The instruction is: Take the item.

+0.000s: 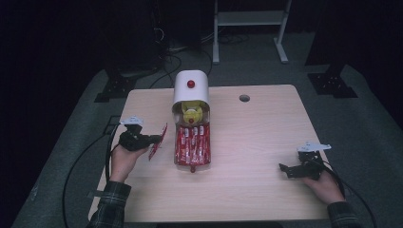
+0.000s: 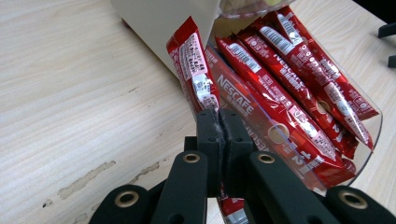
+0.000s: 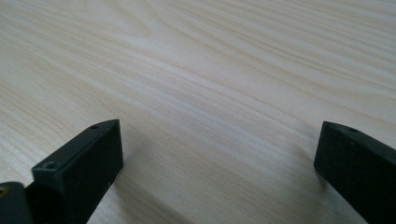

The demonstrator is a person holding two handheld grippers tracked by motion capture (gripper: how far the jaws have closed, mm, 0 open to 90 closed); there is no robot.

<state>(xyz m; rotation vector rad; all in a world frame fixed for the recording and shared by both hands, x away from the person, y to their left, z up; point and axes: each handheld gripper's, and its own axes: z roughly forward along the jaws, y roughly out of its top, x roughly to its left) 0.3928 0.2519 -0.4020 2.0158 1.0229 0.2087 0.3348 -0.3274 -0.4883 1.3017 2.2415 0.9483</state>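
A thin red Nescafé coffee sachet [image 2: 194, 70] stands pinched by its lower end in the left gripper [image 2: 219, 121], whose black jaws are pressed together on the foil. It is held up off the pale wooden table [image 1: 256, 142], just left of a clear plastic tray [image 2: 369, 135] where more red sachets [image 2: 289, 79] lie side by side. In the high view the held sachet [image 1: 158, 141] sits beside that tray, which runs out from under a white rounded dispenser with a red knob [image 1: 191, 87]; something yellow [image 1: 192, 114] rests in its mouth, but what it is I can't make out.

Away at the table's right edge, the right gripper [image 1: 297, 169] rests low with its jaws spread wide, nothing between them.

The risk I'd judge here is the grip: the jaws hold just the sachet's tail, so it could pivot or slide free on a quick move. Its upper end also leans near the dispenser wall and tray lip, and could snag there and drag the tray askew.
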